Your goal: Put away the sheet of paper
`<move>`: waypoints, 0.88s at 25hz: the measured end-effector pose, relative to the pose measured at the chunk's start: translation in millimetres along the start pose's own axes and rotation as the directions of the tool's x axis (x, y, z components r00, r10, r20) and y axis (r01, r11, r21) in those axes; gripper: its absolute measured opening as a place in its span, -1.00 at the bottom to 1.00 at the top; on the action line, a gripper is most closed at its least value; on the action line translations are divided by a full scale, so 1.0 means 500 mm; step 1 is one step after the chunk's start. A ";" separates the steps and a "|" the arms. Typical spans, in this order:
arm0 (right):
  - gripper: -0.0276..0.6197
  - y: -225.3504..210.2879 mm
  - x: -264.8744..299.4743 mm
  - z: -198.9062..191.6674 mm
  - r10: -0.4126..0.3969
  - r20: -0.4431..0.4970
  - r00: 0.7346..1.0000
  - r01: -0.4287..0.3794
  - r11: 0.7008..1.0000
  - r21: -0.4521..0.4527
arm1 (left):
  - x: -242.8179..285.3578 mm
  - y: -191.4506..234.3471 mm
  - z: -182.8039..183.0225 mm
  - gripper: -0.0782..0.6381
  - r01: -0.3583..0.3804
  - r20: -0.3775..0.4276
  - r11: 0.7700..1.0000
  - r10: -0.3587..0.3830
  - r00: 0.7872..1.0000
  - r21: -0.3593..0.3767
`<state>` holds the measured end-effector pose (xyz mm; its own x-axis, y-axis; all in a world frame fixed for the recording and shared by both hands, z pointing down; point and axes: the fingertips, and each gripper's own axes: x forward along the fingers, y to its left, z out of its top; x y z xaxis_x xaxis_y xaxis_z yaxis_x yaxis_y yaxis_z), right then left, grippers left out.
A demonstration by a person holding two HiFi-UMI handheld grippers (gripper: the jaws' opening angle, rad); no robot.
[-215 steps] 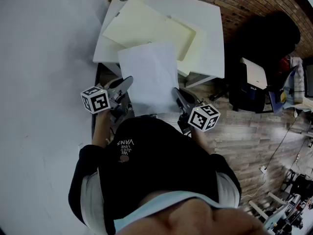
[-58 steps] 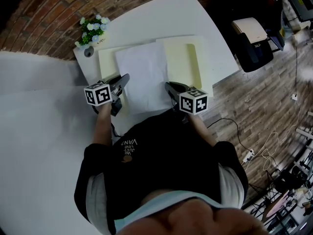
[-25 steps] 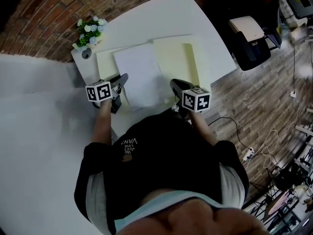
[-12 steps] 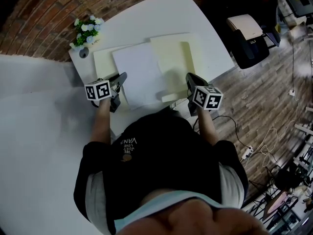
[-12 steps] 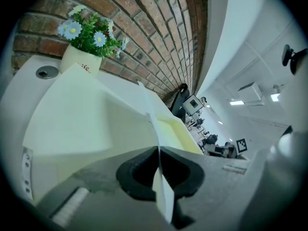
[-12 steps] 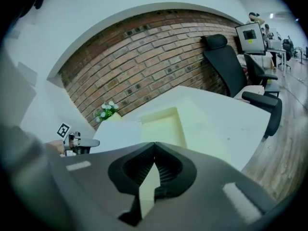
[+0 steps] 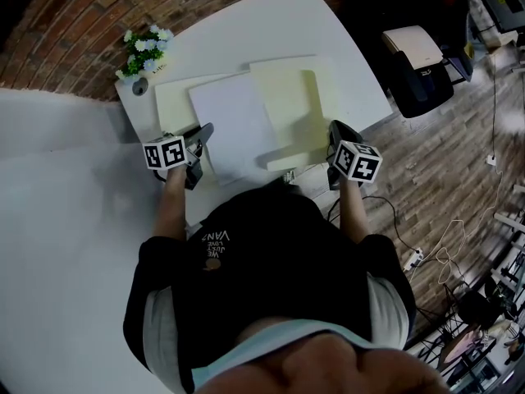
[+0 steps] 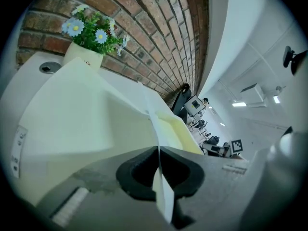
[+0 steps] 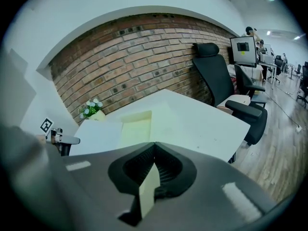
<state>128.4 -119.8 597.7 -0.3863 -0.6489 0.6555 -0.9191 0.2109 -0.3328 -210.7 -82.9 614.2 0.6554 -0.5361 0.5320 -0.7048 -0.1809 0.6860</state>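
Note:
A white sheet of paper (image 7: 234, 125) lies on the left half of an open cream folder (image 7: 283, 89) on the white table (image 7: 246, 31). My left gripper (image 7: 203, 131) is shut on the sheet's near left edge. In the left gripper view the sheet (image 8: 153, 124) runs edge-on out of the closed left gripper (image 8: 159, 150), above the folder (image 8: 82, 114). My right gripper (image 7: 335, 130) is at the folder's right half, shut on its near right edge, whose corner (image 7: 287, 158) is lifted. A cream strip (image 9: 148, 189) sits in the closed right gripper (image 9: 155, 146).
A pot of flowers (image 7: 139, 52) and a cable grommet (image 7: 139, 89) stand at the table's far left corner by the brick wall. A black office chair (image 7: 418, 64) is to the table's right, over wooden floor. Cables lie on the floor.
My right gripper has left the sheet's right edge, moved right, and taken the folder's right half, lifting its near corner. The left gripper has stayed put on the sheet.

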 end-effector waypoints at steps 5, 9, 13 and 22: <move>-0.92 -0.020 0.012 -0.005 -0.014 -0.024 1.000 0.013 0.999 -0.033 | 0.005 -0.003 -0.003 -0.78 -0.014 -0.002 1.000 0.014 1.000 -0.005; -0.92 -0.027 0.020 -0.008 -0.015 -0.047 0.999 0.012 0.999 -0.051 | 0.011 -0.001 -0.001 -0.78 -0.023 -0.005 1.000 0.023 1.000 -0.008; -0.92 -0.020 0.027 -0.017 -0.014 -0.083 0.996 0.007 0.996 -0.090 | 0.022 -0.002 0.001 -0.78 -0.022 -0.005 1.000 0.022 1.000 -0.010; -0.92 -0.021 0.030 -0.021 -0.001 -0.107 0.994 -0.008 0.997 -0.080 | 0.050 -0.011 0.003 -0.78 -0.011 0.000 1.000 0.011 1.000 -0.027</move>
<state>131.2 -124.1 618.1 -0.3916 -0.5670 0.7247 -0.9194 0.2736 -0.2827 -190.9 -96.5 622.8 0.6472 -0.5383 0.5398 -0.7046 -0.1522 0.6931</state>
